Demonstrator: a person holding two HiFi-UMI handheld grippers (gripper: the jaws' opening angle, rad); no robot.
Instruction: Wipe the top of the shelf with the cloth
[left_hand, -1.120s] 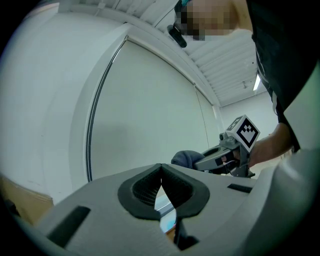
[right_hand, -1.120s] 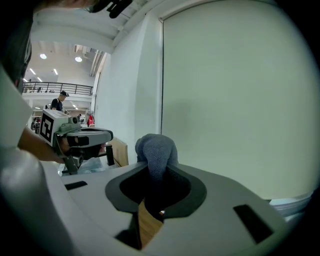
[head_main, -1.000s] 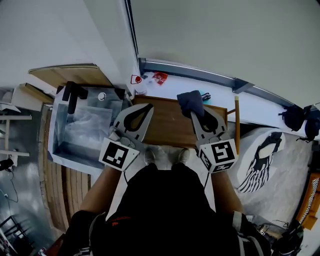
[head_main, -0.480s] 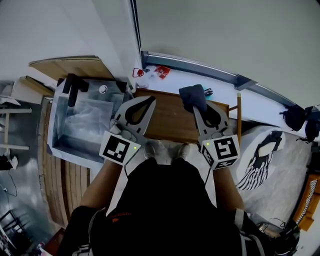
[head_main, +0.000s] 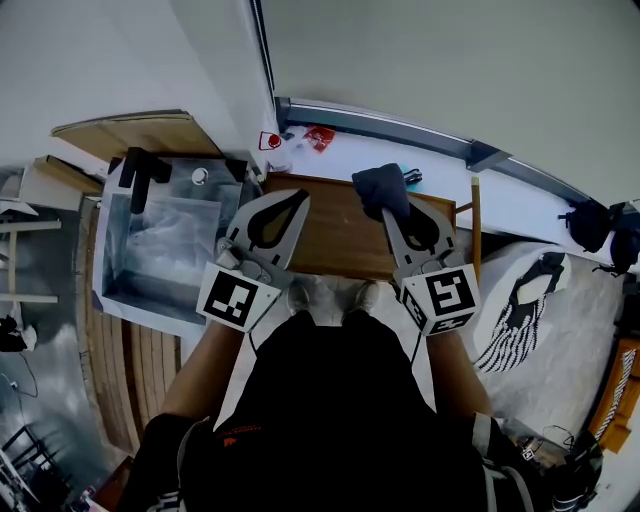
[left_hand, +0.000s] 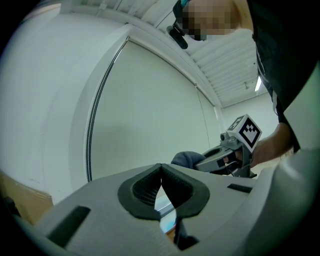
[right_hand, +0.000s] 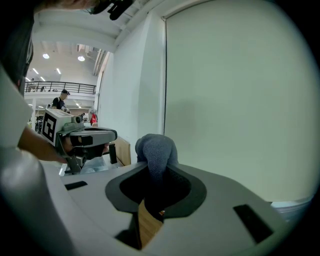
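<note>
Brown wooden shelf top (head_main: 338, 238)

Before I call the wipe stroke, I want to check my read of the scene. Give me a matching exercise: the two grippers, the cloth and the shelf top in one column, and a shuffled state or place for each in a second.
Column one
1. left gripper
2. right gripper
3. cloth
4. shelf top

Column two
A. dark blue-grey, bunched up at the far right of the shelf
B. jaws together, nothing between them
C. bare brown wood showing between the two grippers
D. jaws closed on fabric

Pairs: 1-B, 2-D, 3-A, 4-C
</note>
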